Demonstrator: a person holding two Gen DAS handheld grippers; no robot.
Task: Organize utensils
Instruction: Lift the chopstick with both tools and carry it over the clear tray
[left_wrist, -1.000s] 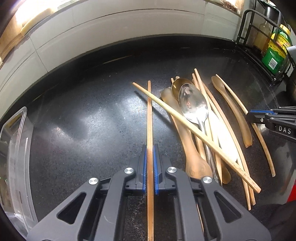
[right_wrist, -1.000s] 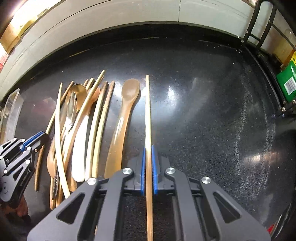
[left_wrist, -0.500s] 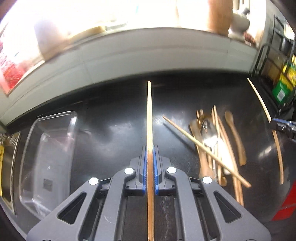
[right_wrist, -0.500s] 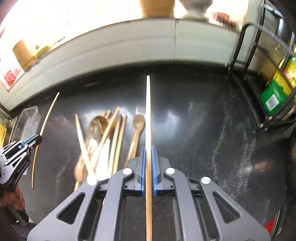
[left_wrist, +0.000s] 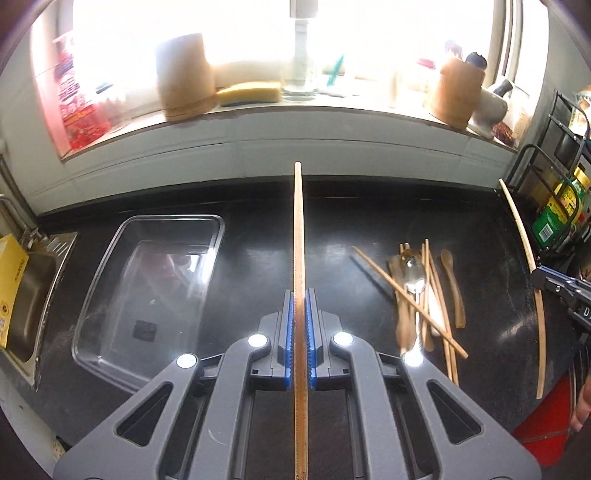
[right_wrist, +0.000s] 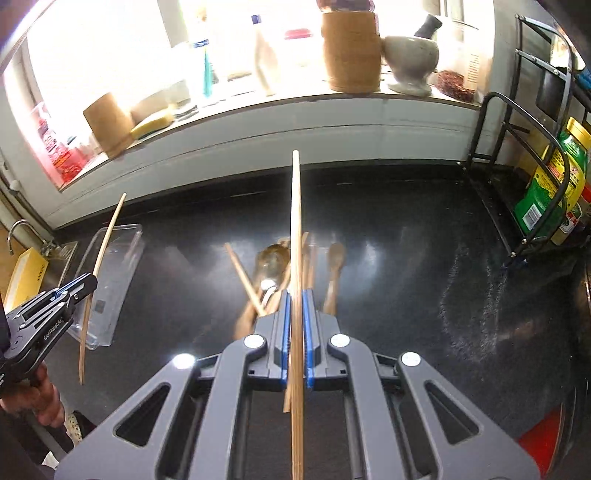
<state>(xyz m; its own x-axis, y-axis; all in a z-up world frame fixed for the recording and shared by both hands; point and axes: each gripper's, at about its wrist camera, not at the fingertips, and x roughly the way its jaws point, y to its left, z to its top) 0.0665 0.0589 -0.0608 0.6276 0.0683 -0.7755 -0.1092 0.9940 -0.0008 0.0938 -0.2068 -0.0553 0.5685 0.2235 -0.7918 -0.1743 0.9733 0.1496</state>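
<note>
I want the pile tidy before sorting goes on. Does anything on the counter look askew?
Yes. One chopstick lies diagonally across the pile of spoons and chopsticks, crossing the rest, which run roughly parallel. The tub beside it looks undamaged, and nothing looks spilled.

Counts, relative to the clear tray (left_wrist: 147, 288): 1 tray, 2 held chopsticks, one above just right of it (left_wrist: 298, 236), one far right (left_wrist: 532, 280). Pile (left_wrist: 424, 295) well right: 1 metal spoon (left_wrist: 413, 277), several wooden spoons and chopsticks, exact count unclear.
</note>
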